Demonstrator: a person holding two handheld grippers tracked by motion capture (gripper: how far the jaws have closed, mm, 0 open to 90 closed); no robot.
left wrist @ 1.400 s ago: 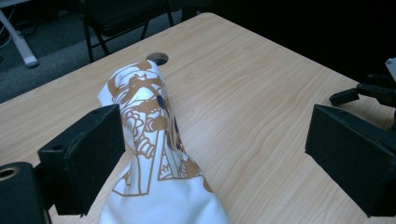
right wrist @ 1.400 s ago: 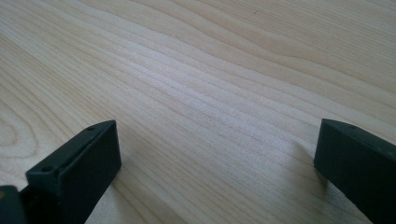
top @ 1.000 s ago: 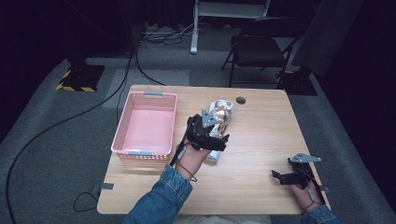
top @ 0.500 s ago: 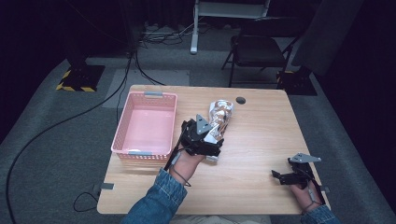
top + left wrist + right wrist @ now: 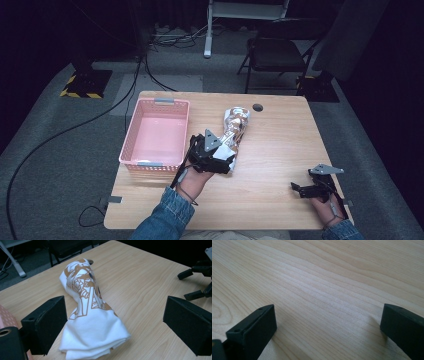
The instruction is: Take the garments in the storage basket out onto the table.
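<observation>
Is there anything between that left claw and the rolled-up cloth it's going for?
Nothing visible. The left gripper is open, its jaws on either side of the cloth's near end, with bare table around it.

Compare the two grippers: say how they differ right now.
The left gripper sits at the near end of the rolled white cloth, which lies between its jaws; the right gripper lies apart near the table's right edge, with bare wood between its jaws. Both stand wide open, each held in a hand.

Light wooden table (image 5: 280, 145), pink basket (image 5: 156, 134), rolled white printed cloth (image 5: 234, 131)
</observation>
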